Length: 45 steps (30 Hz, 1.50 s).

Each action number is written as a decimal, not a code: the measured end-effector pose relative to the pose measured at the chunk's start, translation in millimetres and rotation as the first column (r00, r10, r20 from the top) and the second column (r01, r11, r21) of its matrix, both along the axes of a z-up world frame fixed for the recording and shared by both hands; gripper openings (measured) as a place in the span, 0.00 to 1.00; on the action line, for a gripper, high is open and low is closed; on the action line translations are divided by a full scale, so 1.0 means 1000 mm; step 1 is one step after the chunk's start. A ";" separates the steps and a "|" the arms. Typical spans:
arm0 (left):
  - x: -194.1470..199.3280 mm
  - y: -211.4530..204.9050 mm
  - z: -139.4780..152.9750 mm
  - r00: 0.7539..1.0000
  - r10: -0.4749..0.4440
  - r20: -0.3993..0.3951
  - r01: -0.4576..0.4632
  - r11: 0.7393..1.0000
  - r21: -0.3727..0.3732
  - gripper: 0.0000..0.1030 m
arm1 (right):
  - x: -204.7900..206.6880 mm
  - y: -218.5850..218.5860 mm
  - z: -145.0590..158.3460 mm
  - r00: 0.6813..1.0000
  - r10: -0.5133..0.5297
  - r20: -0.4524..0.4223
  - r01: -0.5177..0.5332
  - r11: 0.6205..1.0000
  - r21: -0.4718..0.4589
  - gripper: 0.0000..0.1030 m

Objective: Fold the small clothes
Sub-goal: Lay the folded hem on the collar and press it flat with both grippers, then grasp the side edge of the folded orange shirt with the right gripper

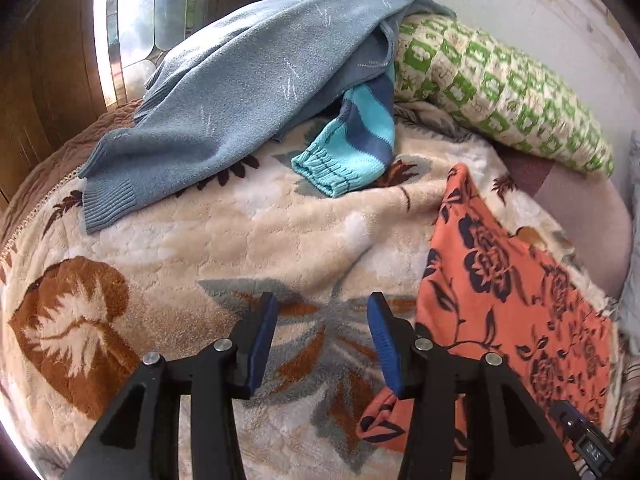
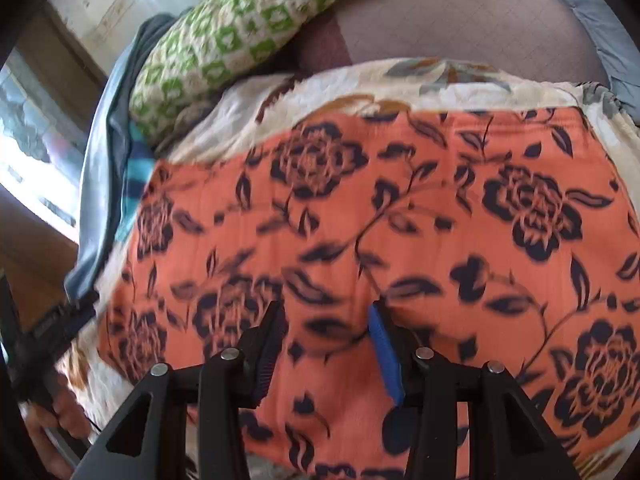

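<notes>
On the bed's plush floral blanket (image 1: 280, 224), your orange floral garment (image 2: 400, 216) lies flat at three o'clock of the left gripper (image 1: 322, 344), thin, limp, light; both grippers' jaws gape empty, so pinch a hem corner.

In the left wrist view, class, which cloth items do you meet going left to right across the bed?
Grey-blue sweater → striped turquoise sleeve → orange floral cloth, with the green checked pillow lying above it at the back.
</notes>
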<state>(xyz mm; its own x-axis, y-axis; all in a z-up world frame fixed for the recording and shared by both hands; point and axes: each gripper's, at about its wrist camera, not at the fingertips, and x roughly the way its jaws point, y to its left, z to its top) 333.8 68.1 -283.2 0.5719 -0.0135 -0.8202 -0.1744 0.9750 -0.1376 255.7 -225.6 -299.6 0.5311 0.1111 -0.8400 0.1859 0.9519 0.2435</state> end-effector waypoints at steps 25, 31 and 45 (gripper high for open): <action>-0.019 0.001 0.009 0.995 -0.089 -0.038 0.077 0.967 -0.244 0.49 | -0.093 -0.106 0.009 0.935 -0.343 0.087 0.330 0.934 0.140 0.56; -0.026 -0.017 0.004 0.991 -0.108 -0.075 0.086 0.964 -0.253 0.49 | -0.089 -0.073 0.027 0.946 -0.240 0.218 0.212 0.967 0.142 0.56; -0.020 -0.032 0.007 0.992 -0.107 -0.069 0.085 0.958 -0.272 0.62 | -0.061 -0.049 -0.009 0.985 -0.127 0.114 0.126 0.992 0.010 0.64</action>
